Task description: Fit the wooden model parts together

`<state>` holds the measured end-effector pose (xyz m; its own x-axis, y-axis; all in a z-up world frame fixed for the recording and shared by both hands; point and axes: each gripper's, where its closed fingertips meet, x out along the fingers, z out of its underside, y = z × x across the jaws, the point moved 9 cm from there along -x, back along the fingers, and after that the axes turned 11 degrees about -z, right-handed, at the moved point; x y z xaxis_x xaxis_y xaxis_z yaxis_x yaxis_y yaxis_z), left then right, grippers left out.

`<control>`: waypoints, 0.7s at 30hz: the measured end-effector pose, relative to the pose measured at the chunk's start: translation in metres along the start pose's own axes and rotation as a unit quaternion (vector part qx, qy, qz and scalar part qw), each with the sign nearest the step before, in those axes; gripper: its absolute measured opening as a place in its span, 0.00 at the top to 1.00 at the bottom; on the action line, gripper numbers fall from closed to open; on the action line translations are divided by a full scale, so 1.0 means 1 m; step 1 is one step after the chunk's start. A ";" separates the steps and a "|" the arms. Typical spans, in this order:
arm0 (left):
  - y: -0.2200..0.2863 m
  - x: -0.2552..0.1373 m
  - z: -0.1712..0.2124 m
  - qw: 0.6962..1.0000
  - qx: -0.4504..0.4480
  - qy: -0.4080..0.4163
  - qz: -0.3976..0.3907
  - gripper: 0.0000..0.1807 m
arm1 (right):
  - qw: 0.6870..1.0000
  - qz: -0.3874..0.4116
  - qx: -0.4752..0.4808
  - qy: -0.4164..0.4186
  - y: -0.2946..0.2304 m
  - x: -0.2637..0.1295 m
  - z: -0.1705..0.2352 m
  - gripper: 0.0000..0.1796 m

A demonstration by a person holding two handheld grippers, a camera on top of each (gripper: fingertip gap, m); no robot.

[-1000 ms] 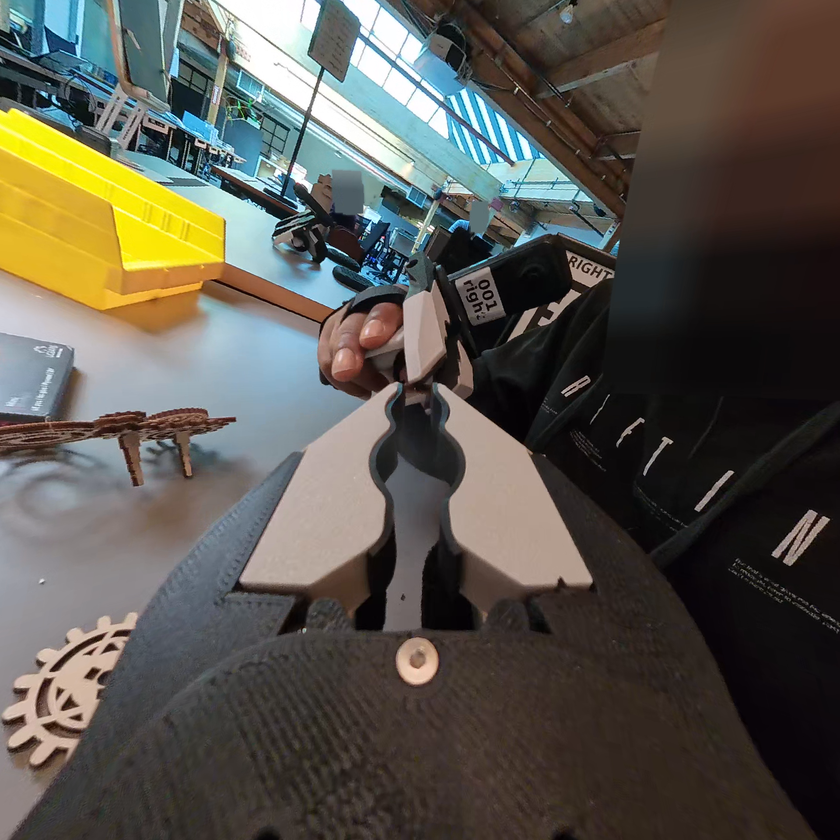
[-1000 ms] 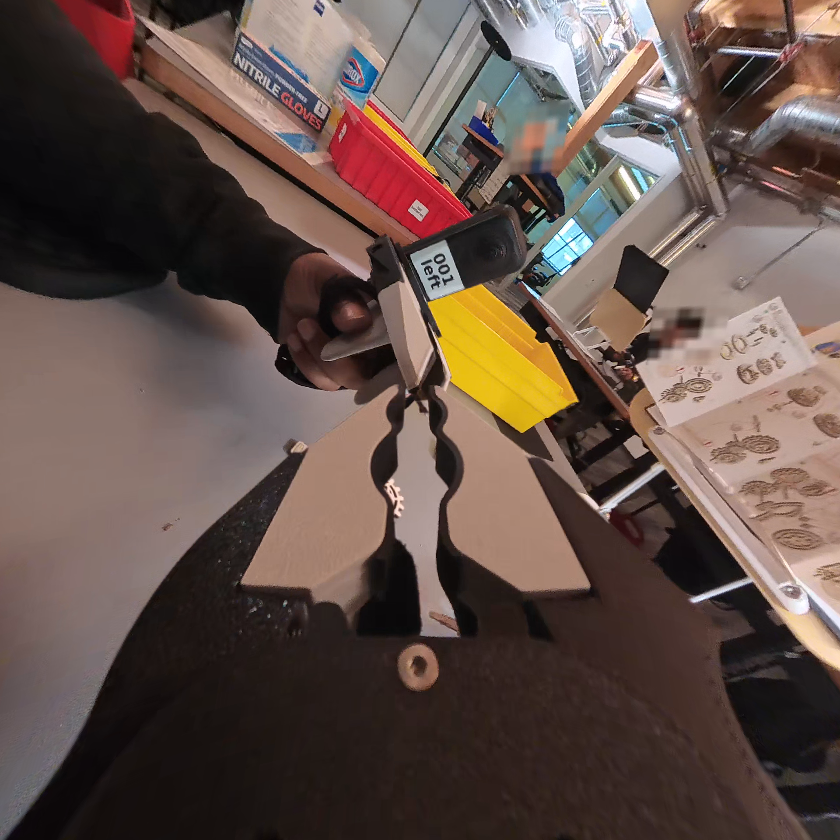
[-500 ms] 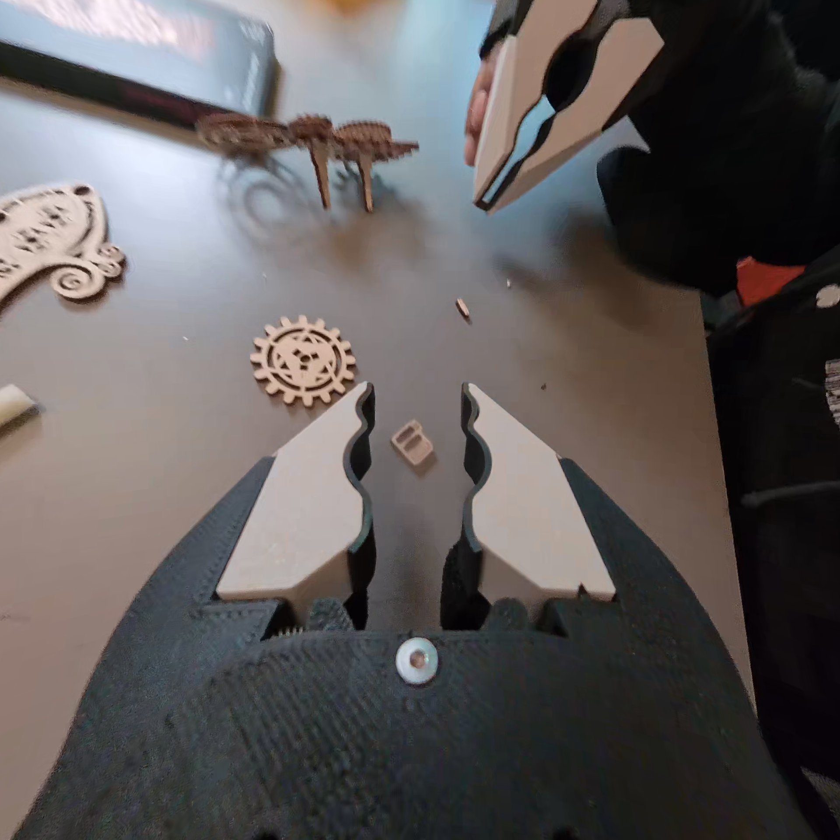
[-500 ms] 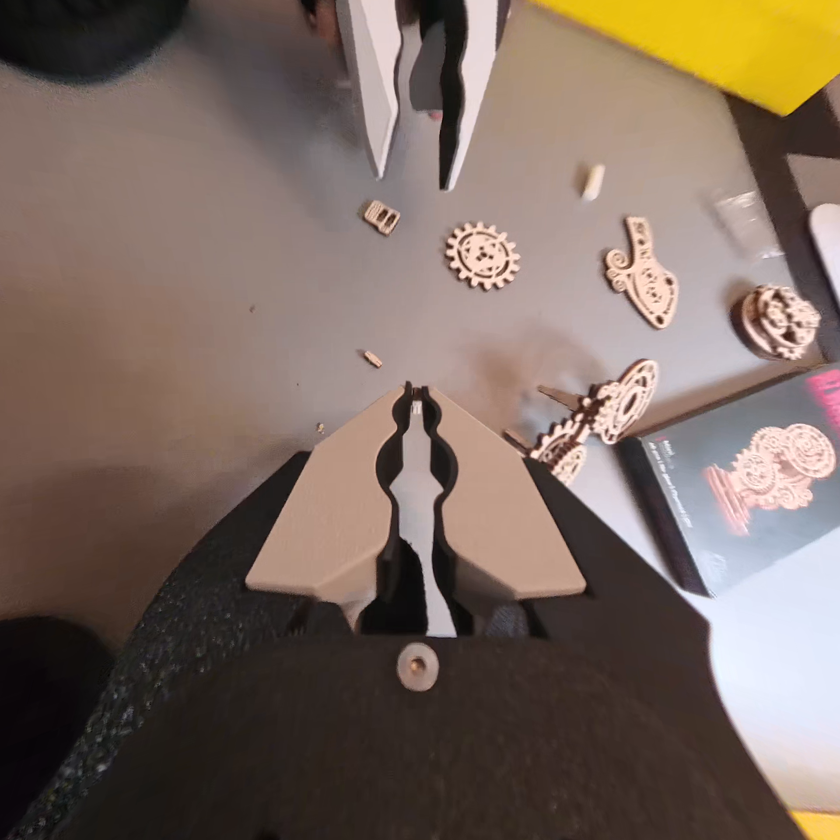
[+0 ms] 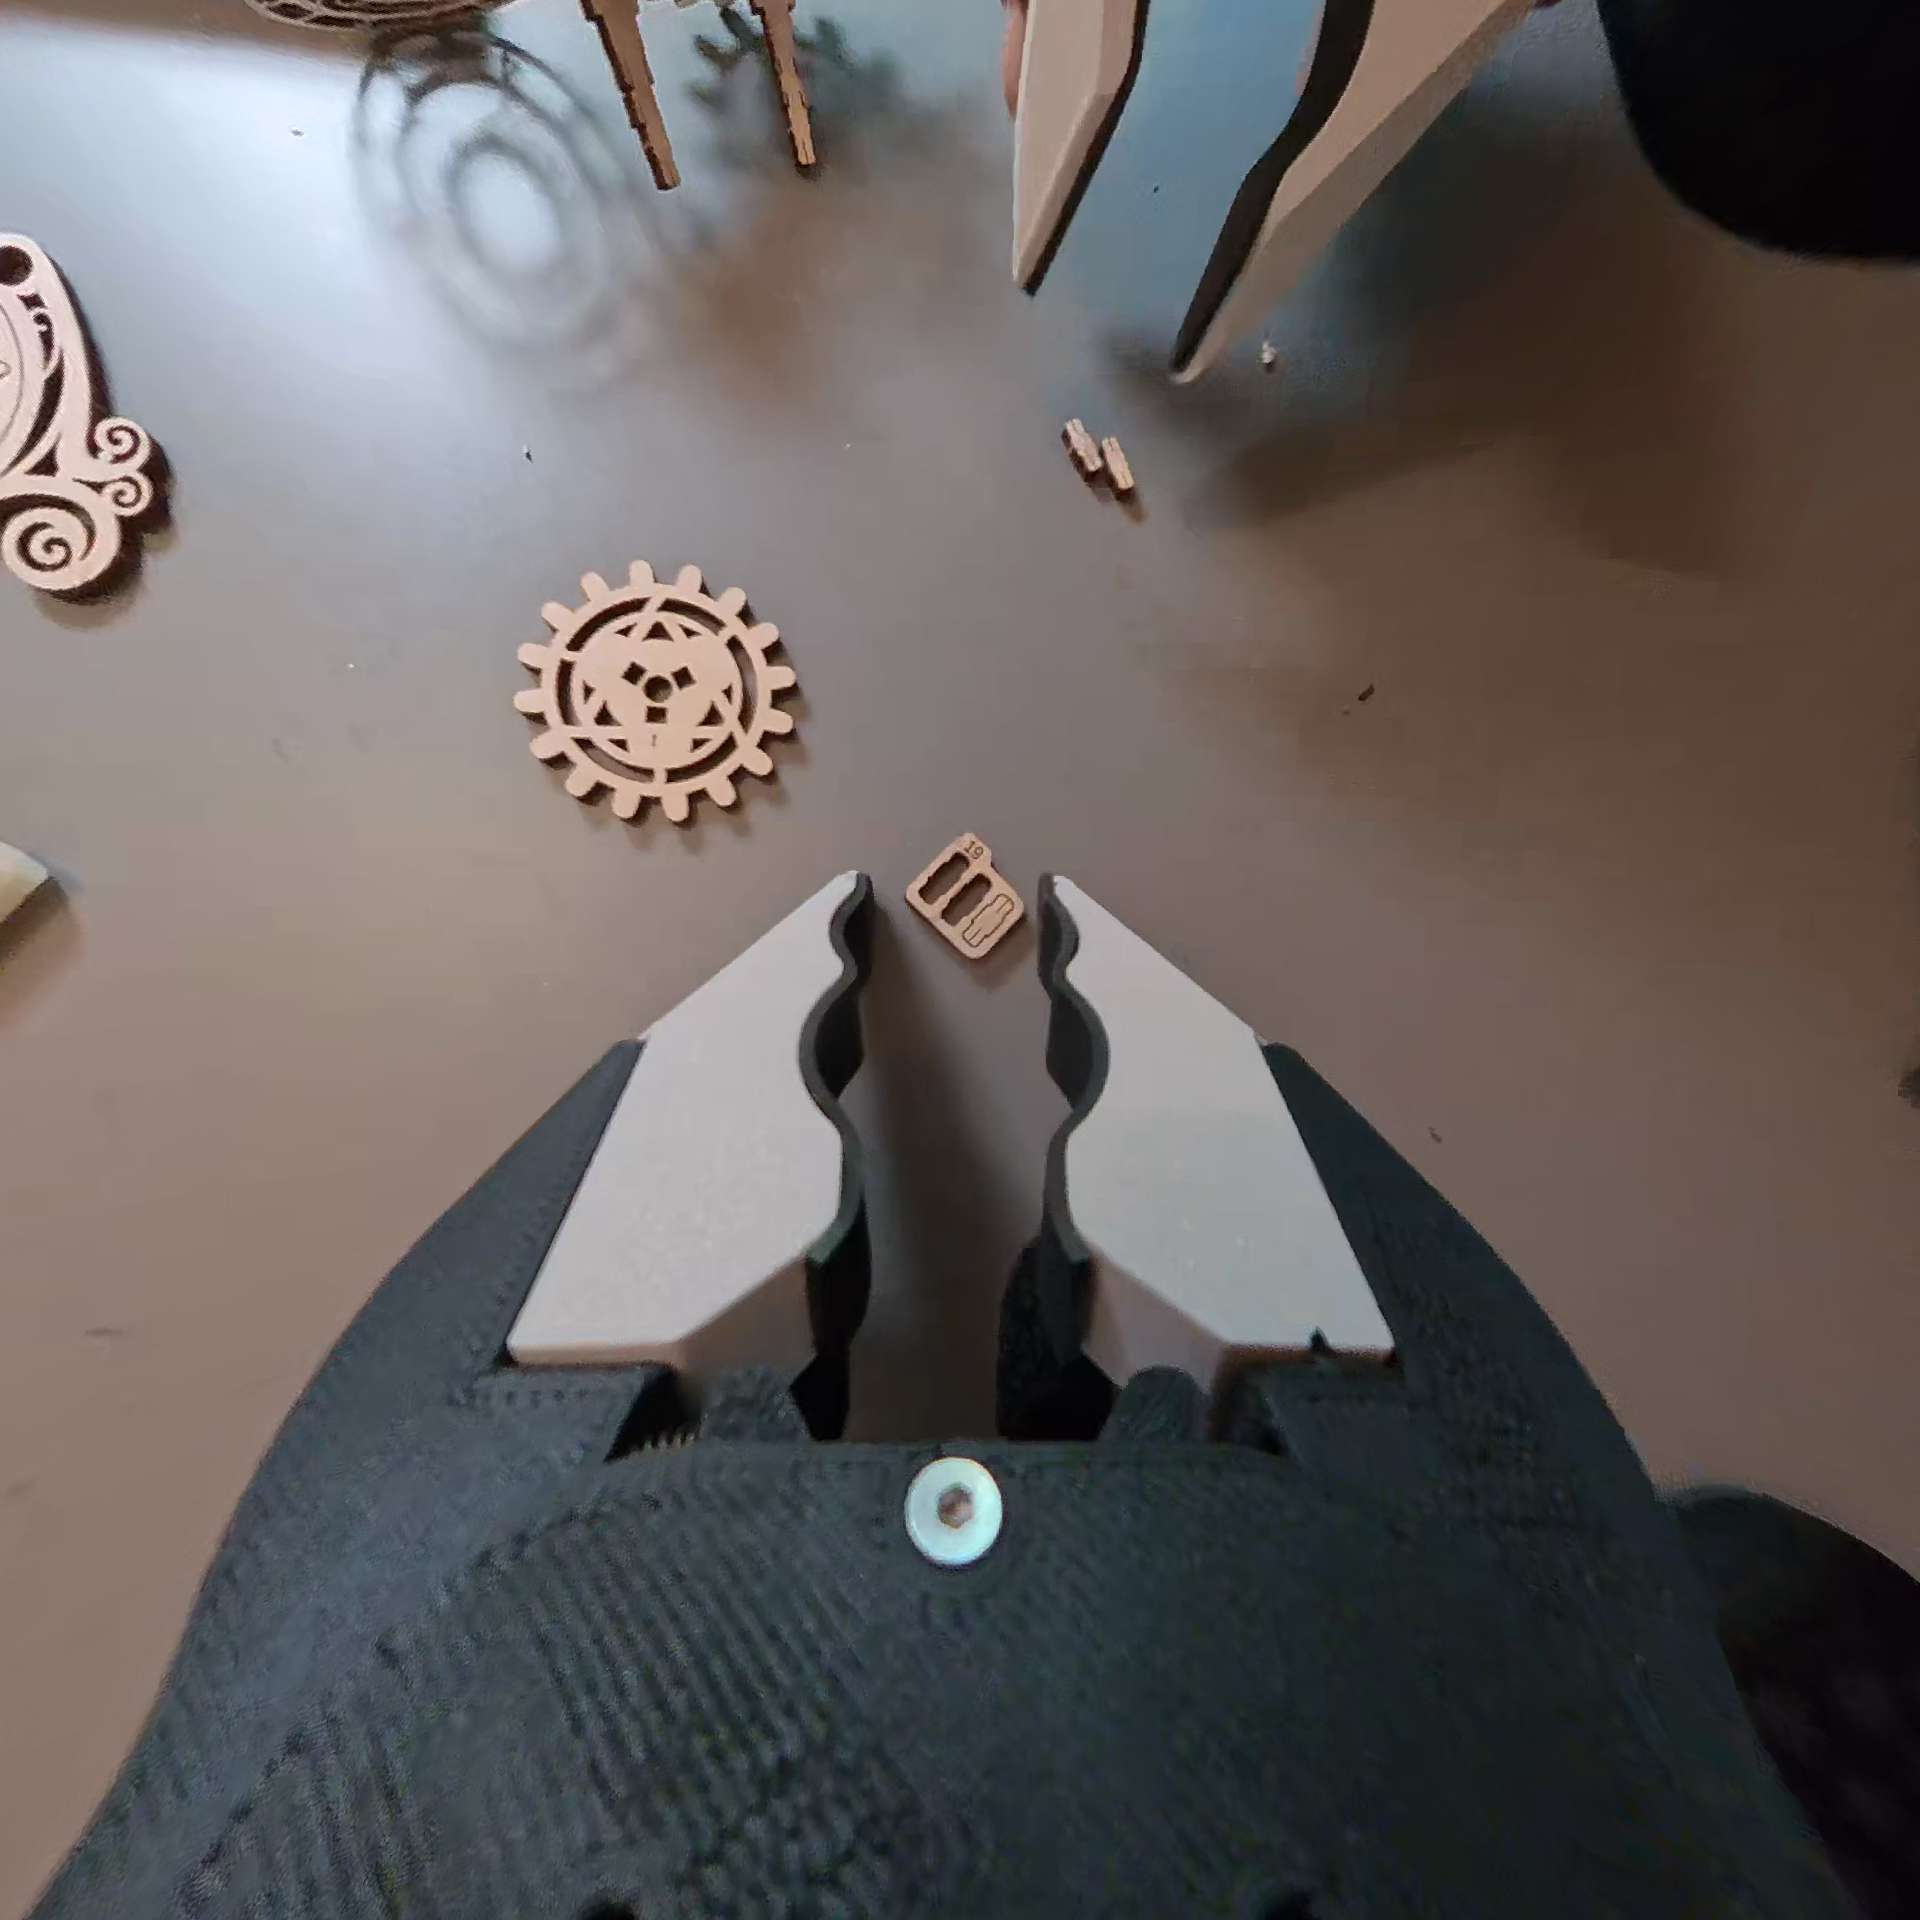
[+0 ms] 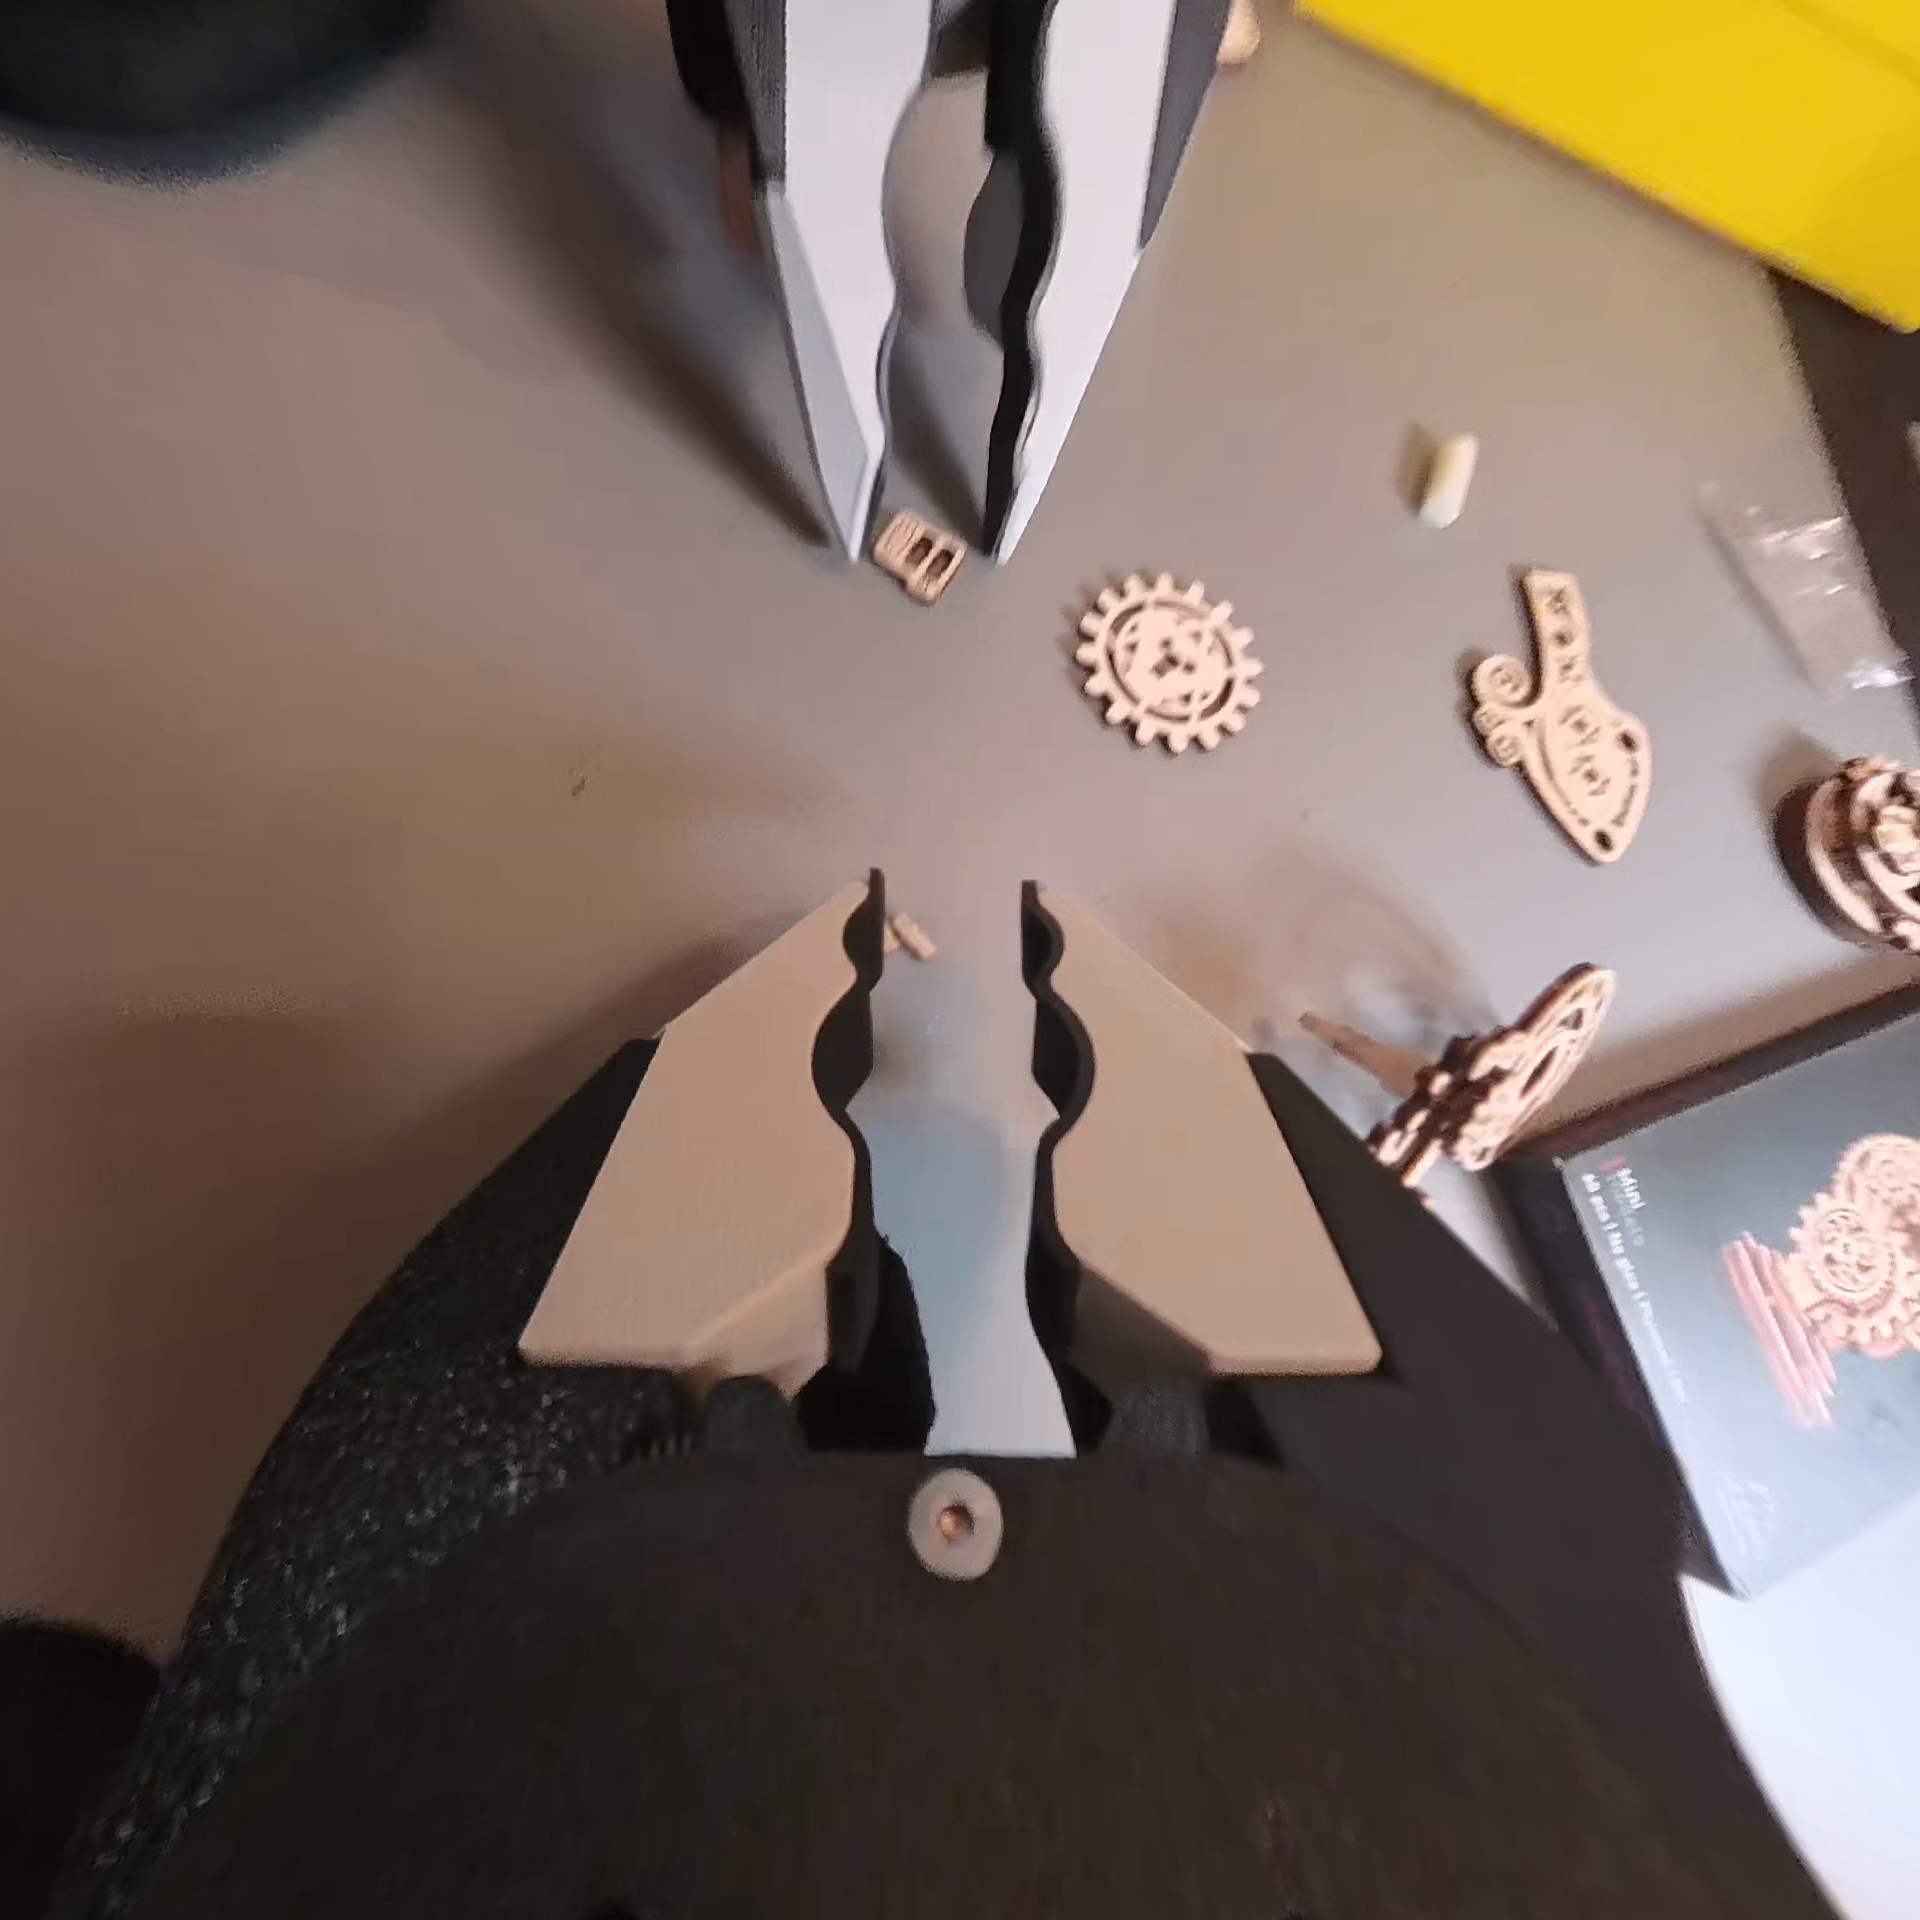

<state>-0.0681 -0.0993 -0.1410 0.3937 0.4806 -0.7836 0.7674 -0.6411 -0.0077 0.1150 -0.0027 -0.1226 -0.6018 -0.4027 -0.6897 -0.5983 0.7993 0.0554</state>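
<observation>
My left gripper (image 5: 954, 891) is open and low over the brown table, its tips on either side of a small square slotted wooden piece (image 5: 966, 906). The right wrist view shows the same: the left gripper (image 6: 925, 551) around the square piece (image 6: 916, 545). My right gripper (image 6: 948, 896) is open and empty, with a tiny wooden pin (image 6: 914, 935) on the table just inside its left fingertip. In the left wrist view the right gripper (image 5: 1107, 327) hangs above the pin (image 5: 1097, 455). A wooden gear (image 5: 657, 691) lies flat to the left.
A scrolled wooden part (image 6: 1558, 717), a small wound drum (image 6: 1860, 873), the part-built model on legs (image 6: 1496, 1081) and the kit box (image 6: 1766, 1299) lie to the right. A yellow bin (image 6: 1662, 135) stands behind, with a white peg (image 6: 1439, 478) and a plastic bag (image 6: 1808, 592) near it. Left tips to right tips: about 10 cm. The wooden gear (image 5: 657, 691) sits 5 cm or so from the ends of my left fingers. My right wrist view (image 6: 1168, 662) looks at it from another angle.
Both grippers came down from a raised tip-to-tip pose to the table. The left opened and moved around the square piece. The right gripper opened beside the pin.
</observation>
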 end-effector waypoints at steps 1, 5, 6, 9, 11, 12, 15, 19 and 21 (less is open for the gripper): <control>-0.001 0.001 0.000 1.000 0.000 0.002 -0.005 0.87 | 1.000 0.006 0.002 0.020 0.002 -0.002 -0.003 0.87; -0.003 0.003 0.000 1.000 0.007 0.015 -0.003 0.89 | 0.997 0.018 0.014 0.070 0.003 0.003 -0.011 0.89; -0.003 0.004 -0.001 1.000 0.012 0.023 -0.010 0.89 | 0.996 0.021 0.025 0.077 0.004 0.006 -0.013 0.90; 0.003 0.001 -0.014 0.995 0.042 0.089 -0.031 0.89 | 0.992 0.019 0.070 0.107 0.005 0.012 -0.018 0.91; 0.010 -0.006 -0.028 0.985 0.069 0.144 -0.067 0.89 | 0.985 0.022 0.111 0.132 0.009 0.011 -0.021 0.91; 0.013 -0.009 -0.035 0.978 0.084 0.170 -0.091 0.89 | 0.980 0.017 0.133 0.148 0.011 0.010 -0.022 0.92; 0.020 -0.016 -0.045 0.957 0.122 0.218 -0.151 0.89 | 0.957 -0.022 0.207 0.202 0.014 0.008 -0.025 0.91; 0.023 -0.020 -0.047 0.944 0.131 0.246 -0.178 0.89 | 0.931 -0.055 0.251 0.260 0.019 0.005 -0.026 0.91; 0.024 -0.023 -0.047 0.940 0.135 0.254 -0.183 0.89 | 0.916 -0.072 0.269 0.288 0.021 0.003 -0.027 0.91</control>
<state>-0.0350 -0.0970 -0.0940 0.3718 0.8785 -0.3000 0.7692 -0.4725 -0.4303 0.0868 0.0007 -0.1036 -0.8083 -0.5670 -0.1586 -0.4403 0.7609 -0.4766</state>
